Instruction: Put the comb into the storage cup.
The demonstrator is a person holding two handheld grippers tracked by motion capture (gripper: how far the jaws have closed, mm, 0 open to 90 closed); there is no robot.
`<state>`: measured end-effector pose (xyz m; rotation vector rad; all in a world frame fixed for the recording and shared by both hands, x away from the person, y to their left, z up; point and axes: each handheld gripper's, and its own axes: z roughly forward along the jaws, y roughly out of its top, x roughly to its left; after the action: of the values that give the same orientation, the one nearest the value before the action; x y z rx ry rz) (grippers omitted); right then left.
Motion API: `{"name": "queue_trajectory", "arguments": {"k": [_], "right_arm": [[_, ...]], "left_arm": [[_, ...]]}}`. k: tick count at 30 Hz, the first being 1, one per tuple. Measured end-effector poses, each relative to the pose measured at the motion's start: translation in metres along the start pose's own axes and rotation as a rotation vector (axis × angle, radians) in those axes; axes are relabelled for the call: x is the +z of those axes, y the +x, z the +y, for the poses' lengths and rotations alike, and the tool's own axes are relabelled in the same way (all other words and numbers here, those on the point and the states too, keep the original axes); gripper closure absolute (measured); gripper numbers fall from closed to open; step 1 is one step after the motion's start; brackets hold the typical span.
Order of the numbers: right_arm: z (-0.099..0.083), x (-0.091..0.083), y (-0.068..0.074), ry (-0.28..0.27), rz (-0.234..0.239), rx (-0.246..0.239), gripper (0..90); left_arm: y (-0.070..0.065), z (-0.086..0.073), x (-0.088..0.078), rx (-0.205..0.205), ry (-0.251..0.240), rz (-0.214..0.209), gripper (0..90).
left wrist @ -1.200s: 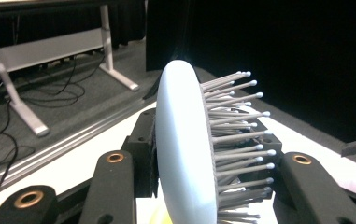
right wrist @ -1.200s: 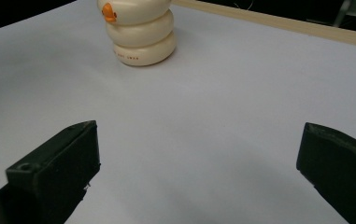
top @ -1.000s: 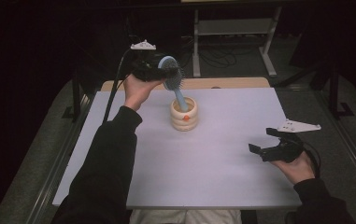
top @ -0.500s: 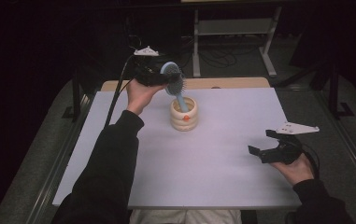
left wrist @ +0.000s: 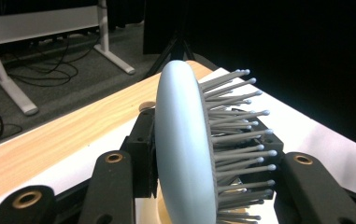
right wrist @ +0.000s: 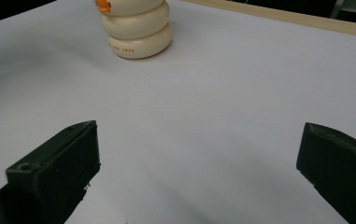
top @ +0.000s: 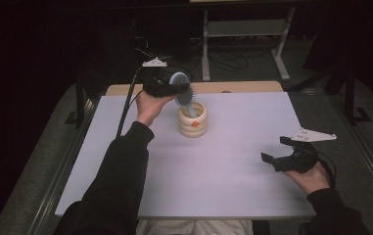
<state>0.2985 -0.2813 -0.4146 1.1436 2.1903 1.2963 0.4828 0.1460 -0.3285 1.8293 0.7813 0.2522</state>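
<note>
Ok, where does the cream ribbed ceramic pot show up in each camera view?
High view: cream ribbed pot at upper middle.
Left gripper view: a sliver of it at the bottom edge, under the pale blue hairbrush.
Right gripper view: top, left of centre.
Shared landmark: white table sheet.

Dark room, perhaps carpeted floor [top: 252, 66]

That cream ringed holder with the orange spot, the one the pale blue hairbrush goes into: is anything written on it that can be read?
Cream ringed holder: a short line of small orange print on its lowest ring, too small and blurred to read.
Pale blue hairbrush: no writing visible.
</note>
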Motion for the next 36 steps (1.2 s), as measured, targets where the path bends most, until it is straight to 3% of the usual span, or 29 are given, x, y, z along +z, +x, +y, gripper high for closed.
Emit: {"name": "queue_trajectory", "arguments": {"k": [6,14,21,24,27,34,36], "right_arm": [[-0.001,0.001,-0.001,0.006,0.004,0.009,0.0],[-0.002,0.001,-0.001,0.004,0.009,0.015,0.0],[-0.002,0.000,-0.001,0.003,0.006,0.016,0.0],[-0.002,0.001,-0.001,0.003,0.008,0.015,0.0],[-0.002,0.001,-0.001,0.006,0.007,0.011,0.0],[-0.002,0.001,-0.001,0.004,0.006,0.009,0.0],[-0.002,0.001,-0.001,0.002,0.007,0.010,0.0]], "left_arm": [[0.005,-0.005,0.003,-0.025,0.002,0.031,53.1],[0.008,-0.010,0.007,-0.056,-0.004,0.017,52.9],[0.019,-0.018,0.005,-0.129,-0.043,0.011,52.6],[0.022,-0.019,0.004,-0.129,-0.040,0.011,51.2],[0.022,-0.020,0.003,-0.115,-0.043,0.025,48.8],[0.025,-0.023,-0.003,-0.151,-0.087,0.050,39.7],[0.028,-0.023,-0.007,-0.162,-0.103,0.045,30.8]]}}
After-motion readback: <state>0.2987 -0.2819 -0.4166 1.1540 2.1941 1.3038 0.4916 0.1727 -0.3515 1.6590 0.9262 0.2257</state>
